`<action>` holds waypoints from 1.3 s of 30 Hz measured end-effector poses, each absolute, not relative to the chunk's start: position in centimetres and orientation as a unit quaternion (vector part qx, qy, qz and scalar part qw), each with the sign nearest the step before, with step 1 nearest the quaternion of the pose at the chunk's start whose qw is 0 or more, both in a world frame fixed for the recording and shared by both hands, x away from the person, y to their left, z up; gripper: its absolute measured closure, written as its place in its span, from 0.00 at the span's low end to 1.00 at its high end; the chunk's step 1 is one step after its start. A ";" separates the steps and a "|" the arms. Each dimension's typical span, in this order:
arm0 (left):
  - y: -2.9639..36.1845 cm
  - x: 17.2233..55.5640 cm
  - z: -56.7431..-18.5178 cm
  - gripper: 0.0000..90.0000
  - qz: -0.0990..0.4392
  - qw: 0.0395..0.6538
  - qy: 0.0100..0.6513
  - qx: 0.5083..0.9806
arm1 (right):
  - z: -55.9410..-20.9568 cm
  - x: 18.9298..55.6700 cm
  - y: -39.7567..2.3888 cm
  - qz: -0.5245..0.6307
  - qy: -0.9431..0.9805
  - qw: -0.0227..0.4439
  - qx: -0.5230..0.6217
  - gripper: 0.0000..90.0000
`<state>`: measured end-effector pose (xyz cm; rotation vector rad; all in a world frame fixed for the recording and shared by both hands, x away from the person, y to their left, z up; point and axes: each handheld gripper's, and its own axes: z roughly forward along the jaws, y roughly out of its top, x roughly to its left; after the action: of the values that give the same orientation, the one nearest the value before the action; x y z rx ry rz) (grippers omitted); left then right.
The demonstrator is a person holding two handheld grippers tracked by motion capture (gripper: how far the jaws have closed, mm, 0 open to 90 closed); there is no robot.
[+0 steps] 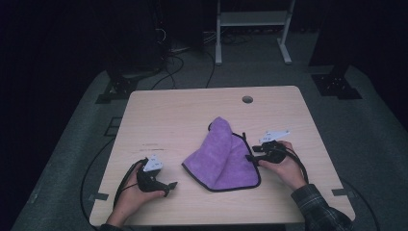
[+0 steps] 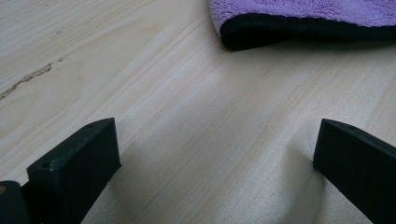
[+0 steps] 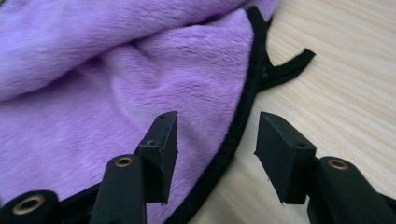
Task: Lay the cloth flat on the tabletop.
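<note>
A soft purple microfibre cloth with black stitched edging [image 1: 222, 159] is lying folded into a rough triangle near the middle of the pale wood-grain desk [image 1: 168, 115], its point aimed at the far edge and its wide base toward the person. It is sitting between the two hands, probably so either one can reach an edge.

The right hand-held gripper [image 1: 250, 153] is hovering at the cloth's right-hand edge. In the right gripper view its jaws are standing apart, straddling the black hem [image 3: 238, 121] without pressing on it: one jaw is over the purple pile, the other over bare wood. That placement is suggesting a pinch on the border, the firmest line to lift or fold by. A short black hanging loop [image 3: 289, 65] is sticking out from the hem just beyond.

The left hand-held gripper [image 1: 172, 185] is resting low on the desk, near the cloth's front-left corner [image 2: 243, 35] but apart from it, jaws spread wide and grasping nothing, seemingly waiting.

No brand, label or legible writing is showing on the cloth, the desk or the grey plates.
</note>
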<state>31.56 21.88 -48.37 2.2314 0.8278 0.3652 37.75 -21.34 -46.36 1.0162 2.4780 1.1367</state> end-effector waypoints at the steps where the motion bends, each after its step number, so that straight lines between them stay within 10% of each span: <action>1: 21.9 31.6 -48.4 0.00 0.141 0.359 0.321 0.865 | -46.9 38.2 -21.4 0.390 0.842 0.108 0.356 0.56; 9: 22.0 31.5 -48.3 0.05 0.146 0.364 0.326 0.860 | -47.2 38.9 -21.8 0.401 0.834 0.075 0.372 0.97; 39: 15.2 39.5 -46.8 0.47 0.078 0.409 0.293 0.861 | -43.9 37.0 -25.2 0.417 0.822 0.110 0.372 0.98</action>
<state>39.50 15.21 -46.76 2.1687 0.7394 0.1976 36.97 -25.16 -43.88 1.0927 2.4155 1.2251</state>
